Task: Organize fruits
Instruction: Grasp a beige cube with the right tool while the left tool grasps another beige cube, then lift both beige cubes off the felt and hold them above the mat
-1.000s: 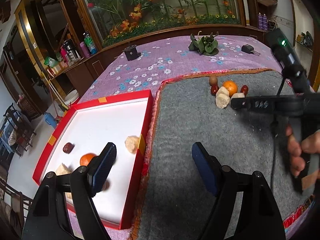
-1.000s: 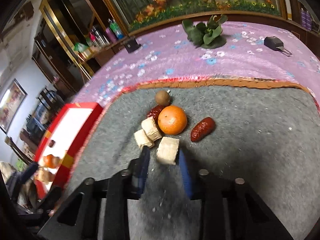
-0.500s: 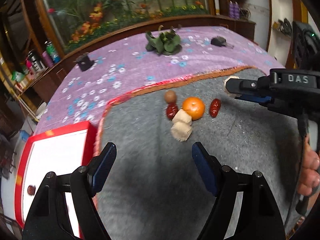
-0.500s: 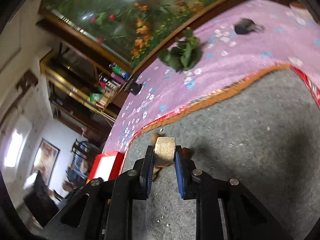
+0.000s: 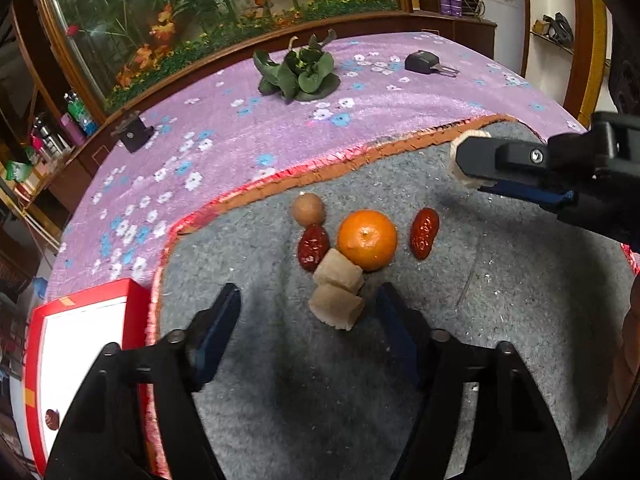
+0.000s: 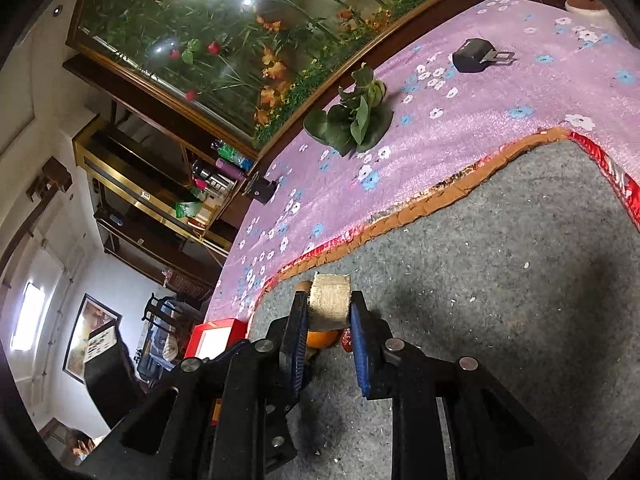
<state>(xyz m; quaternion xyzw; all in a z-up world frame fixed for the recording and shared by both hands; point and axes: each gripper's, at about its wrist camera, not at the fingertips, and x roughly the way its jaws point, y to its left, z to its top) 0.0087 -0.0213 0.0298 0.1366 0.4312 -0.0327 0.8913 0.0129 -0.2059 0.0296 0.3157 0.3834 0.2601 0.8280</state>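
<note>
Only the left wrist view shows the pile on the grey mat (image 5: 500,320): one orange (image 5: 367,239), two dates (image 5: 424,233), one brown round fruit (image 5: 307,209), two beige chunks (image 5: 337,306) between the left tool's (image 5: 310,330) spread fingers. Right tool (image 6: 329,334) clamps a third chunk (image 6: 330,302) aloft.

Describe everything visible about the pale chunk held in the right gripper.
The pale chunk is a short beige cylinder with a rough, fibrous side and a flatter cut end. It looks like a peeled cane or root section. The right gripper is shut on it, one blue-padded finger on each side, and it is lifted off the grey mat. In the left wrist view it pokes out past the fingertips.
</note>
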